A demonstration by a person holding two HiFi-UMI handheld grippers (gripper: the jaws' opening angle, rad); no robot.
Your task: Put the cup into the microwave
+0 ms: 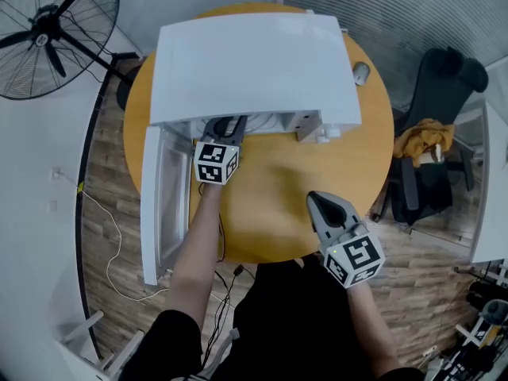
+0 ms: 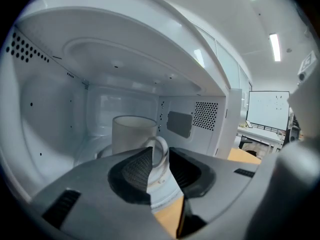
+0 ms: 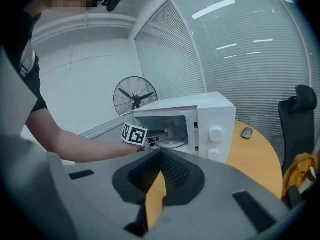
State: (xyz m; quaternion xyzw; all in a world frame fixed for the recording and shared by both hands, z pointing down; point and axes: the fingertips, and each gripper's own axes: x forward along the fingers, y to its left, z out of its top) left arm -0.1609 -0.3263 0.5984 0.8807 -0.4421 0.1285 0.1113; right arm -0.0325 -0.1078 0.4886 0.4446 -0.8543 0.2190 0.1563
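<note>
Found a white microwave on a round wooden table, with the door swung wide open on the left. Noted a computer mouse on the table just beside the oven's right side. Also noted a standing fan off to the left, and a black chair with a yellow cloth on it to the right.

Saw the left gripper at the mouth of the open cavity, beside the door. Found the cup, white and upright, on the glass turntable inside the microwave, with its handle turned toward the tool. Saw the left jaws drawn in narrowly onto that handle, a pad against either side of the loop and the cup's body just beyond the tips.

Found the right gripper well apart from the oven, over the near part of the table. Saw its jaws closed tip to tip, gripping nothing.
</note>
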